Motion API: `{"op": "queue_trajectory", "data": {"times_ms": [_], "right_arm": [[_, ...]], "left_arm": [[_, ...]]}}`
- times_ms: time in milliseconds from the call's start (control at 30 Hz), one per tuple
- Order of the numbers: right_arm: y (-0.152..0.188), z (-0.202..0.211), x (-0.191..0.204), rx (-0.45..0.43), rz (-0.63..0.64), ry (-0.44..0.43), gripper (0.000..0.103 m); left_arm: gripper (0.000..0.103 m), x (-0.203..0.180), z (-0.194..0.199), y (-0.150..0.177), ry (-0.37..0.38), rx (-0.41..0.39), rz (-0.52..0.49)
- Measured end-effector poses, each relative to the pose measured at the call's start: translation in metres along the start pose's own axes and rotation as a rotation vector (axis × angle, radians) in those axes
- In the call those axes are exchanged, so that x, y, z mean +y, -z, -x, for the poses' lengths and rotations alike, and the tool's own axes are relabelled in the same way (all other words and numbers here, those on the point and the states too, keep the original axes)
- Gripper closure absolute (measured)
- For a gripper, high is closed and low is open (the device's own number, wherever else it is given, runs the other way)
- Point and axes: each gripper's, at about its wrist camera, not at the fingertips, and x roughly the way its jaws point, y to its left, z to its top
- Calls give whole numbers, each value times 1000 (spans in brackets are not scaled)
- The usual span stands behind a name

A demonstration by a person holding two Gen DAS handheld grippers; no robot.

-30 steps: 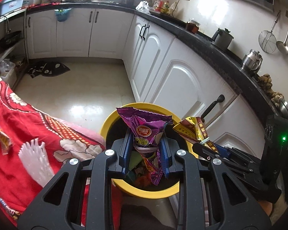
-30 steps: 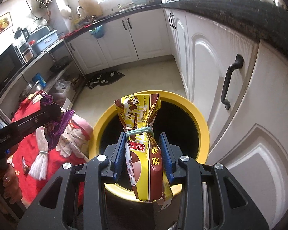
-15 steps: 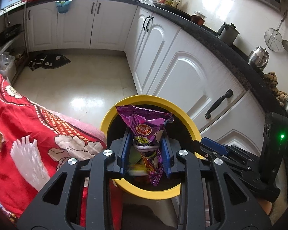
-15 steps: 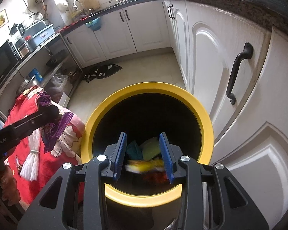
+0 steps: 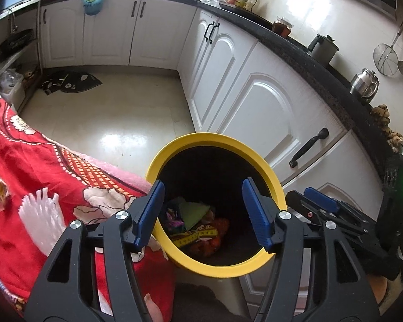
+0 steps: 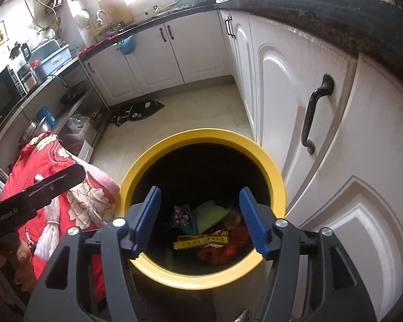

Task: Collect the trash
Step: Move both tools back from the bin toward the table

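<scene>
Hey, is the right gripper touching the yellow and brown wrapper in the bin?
Apart. In the right wrist view the right gripper hangs over the yellow bin, jaws opening and empty, while the yellow and brown wrapper lies down at the bottom.

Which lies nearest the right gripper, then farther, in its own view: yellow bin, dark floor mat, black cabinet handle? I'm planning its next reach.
1. Yellow bin, directly under the right gripper.
2. Black cabinet handle, upper right.
3. Dark floor mat, far across the floor, upper left.
</scene>
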Motion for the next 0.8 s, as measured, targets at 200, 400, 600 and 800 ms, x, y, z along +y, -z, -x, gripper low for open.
{"op": "queue_trajectory", "data": {"times_ms": [200,400,600,800], "right_arm": [[-3,12,0,-33,8,18,35],[-2,25,3,-69,17,32,28],[-2,35,8,-95,19,24,25],[-5,47,17,-122,30,5,25]], "left_arm": [[21,2,11,-1,-2,-21,6],[11,6,27,-3,-16,-54,22],[11,10,43,-4,-32,-82,40],[11,14,60,-4,-41,-116,55]]}}
